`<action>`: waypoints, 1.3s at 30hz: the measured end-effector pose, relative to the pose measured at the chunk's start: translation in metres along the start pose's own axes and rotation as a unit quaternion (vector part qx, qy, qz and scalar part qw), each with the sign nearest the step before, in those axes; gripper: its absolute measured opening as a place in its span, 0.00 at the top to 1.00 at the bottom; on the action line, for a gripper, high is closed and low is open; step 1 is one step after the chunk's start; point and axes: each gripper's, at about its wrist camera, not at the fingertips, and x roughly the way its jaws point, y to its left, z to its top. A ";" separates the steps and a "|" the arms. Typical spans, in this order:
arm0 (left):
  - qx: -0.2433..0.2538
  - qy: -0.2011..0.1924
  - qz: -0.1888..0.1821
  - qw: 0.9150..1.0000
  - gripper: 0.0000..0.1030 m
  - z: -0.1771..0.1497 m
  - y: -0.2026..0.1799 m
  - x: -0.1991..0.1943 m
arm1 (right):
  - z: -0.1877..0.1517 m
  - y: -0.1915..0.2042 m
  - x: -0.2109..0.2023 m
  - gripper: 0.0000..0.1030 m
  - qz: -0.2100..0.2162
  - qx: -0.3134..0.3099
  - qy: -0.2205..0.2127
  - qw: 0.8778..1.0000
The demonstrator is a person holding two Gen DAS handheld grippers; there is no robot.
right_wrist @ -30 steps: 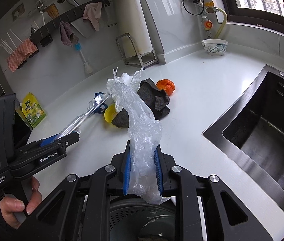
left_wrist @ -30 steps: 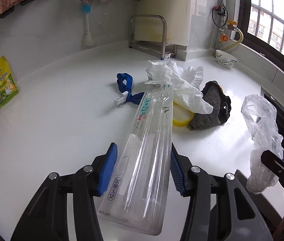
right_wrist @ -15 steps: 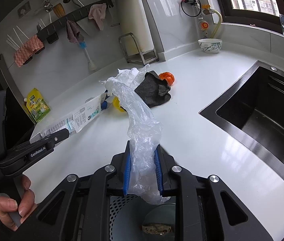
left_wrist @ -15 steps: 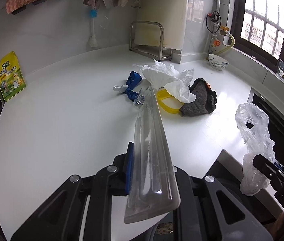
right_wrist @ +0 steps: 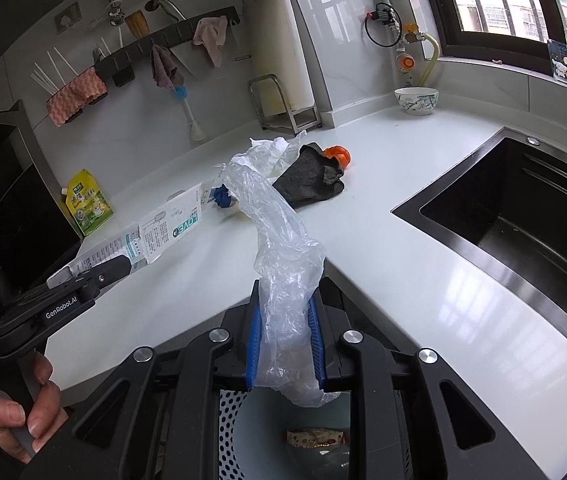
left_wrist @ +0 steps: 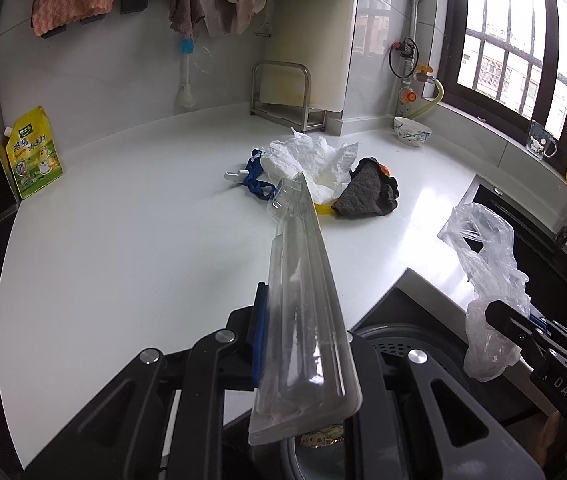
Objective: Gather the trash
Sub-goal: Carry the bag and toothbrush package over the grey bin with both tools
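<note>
My left gripper [left_wrist: 303, 344] is shut on a long clear plastic blister package [left_wrist: 303, 280], held on edge above the white counter [left_wrist: 143, 240]. In the right wrist view the package [right_wrist: 155, 236] shows its printed card back, with the left gripper [right_wrist: 95, 276] in a person's hand. My right gripper [right_wrist: 285, 344] is shut on a crumpled clear plastic bag [right_wrist: 283, 264], which also shows at the right of the left wrist view [left_wrist: 483, 280]. Below both grippers sits a dark perforated bin [right_wrist: 231, 420] with a wrapper [right_wrist: 315, 438] inside.
On the counter lie a white crumpled bag [left_wrist: 307, 160], a blue strap [left_wrist: 255, 184], a grey cloth [left_wrist: 367, 196], an orange item [right_wrist: 337, 156] and a yellow ring [left_wrist: 321, 209]. A black sink [right_wrist: 523, 208] lies right. A bowl [right_wrist: 417, 100], a yellow pouch [left_wrist: 33, 152] and a metal rack [left_wrist: 283, 92] stand at the back.
The left gripper's jaws closed on the blister package, which left the counter and turned on edge. Both grippers drew back from the pile until the bin appeared beneath them.
</note>
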 end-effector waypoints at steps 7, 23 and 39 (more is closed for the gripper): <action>0.019 -0.002 -0.008 1.000 0.85 -0.027 -0.015 -0.026 | -0.026 0.002 -0.023 0.80 -0.003 0.001 -0.001 1.000; 0.080 0.032 -0.066 0.994 0.85 -0.094 -0.061 -0.068 | -0.079 -0.006 -0.065 0.80 -0.031 0.008 0.009 0.999; 0.074 0.115 -0.083 0.987 0.85 -0.129 -0.063 -0.026 | -0.118 -0.014 -0.034 0.80 -0.037 0.024 0.069 0.997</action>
